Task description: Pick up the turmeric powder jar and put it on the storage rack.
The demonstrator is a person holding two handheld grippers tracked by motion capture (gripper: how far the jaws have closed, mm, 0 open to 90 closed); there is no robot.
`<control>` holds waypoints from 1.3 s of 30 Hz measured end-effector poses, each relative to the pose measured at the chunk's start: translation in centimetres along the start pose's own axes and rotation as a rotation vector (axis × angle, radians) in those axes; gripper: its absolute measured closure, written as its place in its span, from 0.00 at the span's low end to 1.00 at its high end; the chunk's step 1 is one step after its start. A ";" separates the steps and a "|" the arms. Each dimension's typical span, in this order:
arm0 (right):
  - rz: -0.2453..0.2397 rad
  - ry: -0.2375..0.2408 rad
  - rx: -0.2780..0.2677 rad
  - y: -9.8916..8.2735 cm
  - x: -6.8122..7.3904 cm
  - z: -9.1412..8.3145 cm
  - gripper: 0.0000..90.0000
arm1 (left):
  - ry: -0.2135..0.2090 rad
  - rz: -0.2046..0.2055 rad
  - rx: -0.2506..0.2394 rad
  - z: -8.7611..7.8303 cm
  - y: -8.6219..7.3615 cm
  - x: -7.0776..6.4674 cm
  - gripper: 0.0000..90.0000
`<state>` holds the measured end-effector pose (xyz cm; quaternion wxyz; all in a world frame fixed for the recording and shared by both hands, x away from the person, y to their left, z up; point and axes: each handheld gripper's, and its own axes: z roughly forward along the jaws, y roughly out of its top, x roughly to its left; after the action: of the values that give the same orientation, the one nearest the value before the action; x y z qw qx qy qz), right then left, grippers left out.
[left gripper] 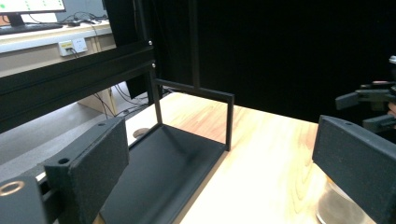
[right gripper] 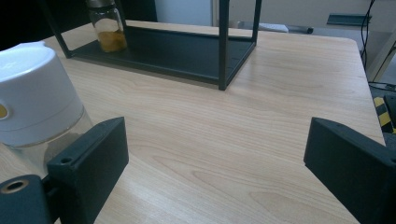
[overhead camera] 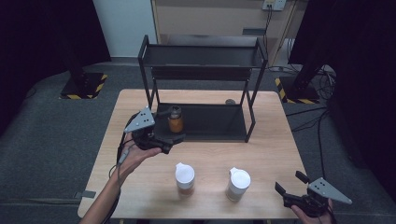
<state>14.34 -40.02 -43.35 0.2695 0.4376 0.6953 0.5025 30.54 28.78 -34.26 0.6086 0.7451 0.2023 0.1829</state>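
Observation:
A black two-tier rack (overhead camera: 252,114) stands at the back of the wooden table (overhead camera: 271,149). A jar of orange filling (overhead camera: 175,119) sits on its lower shelf (left gripper: 159,172), also seen far off in the right gripper view (right gripper: 106,25). My left gripper (overhead camera: 172,142) hovers just in front of that jar, open, with nothing between its jaws (left gripper: 219,140). Two white-capped jars (overhead camera: 185,177) (overhead camera: 238,183) stand near the front. My right gripper (overhead camera: 290,183) is open at the front right corner (right gripper: 217,135), with one white-capped jar (right gripper: 35,93) just to the left of its left jaw.
The rack's upper shelf (overhead camera: 203,56) overhangs the lower one, and its black posts (right gripper: 223,44) frame the opening. A small round object (overhead camera: 229,101) lies behind the rack. Bare wood lies between the rack and the front jars. Floor stands (overhead camera: 84,84) flank the table.

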 end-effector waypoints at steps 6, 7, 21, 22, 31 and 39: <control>-0.001 -0.001 0.000 0.0 0.0 0.0 0.07 | 0.010 0.006 -0.005 -1.5 -0.8 -1.0 0.03; -0.001 -0.001 0.000 0.0 0.0 0.0 0.07 | 0.016 0.009 -0.004 -1.8 -0.9 -1.3 0.03; -0.004 0.001 0.001 0.0 0.1 0.0 0.07 | 0.125 -0.022 -0.027 -5.6 -4.9 -4.3 0.03; -0.004 0.001 0.001 0.0 0.1 0.0 0.07 | 0.129 -0.030 -0.027 -5.8 -5.3 -4.4 0.03; -0.006 0.000 0.002 0.1 0.1 0.0 0.07 | 0.180 -0.076 -0.032 -7.6 -8.2 -5.7 0.03; -0.006 0.000 0.002 0.1 0.1 0.0 0.07 | 0.211 -0.093 -0.017 -8.4 -10.2 -6.4 0.03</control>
<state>14.30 -39.95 -43.27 0.2704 0.4357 0.6971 0.5011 19.90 34.26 -42.79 0.5980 0.7065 0.2980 0.2334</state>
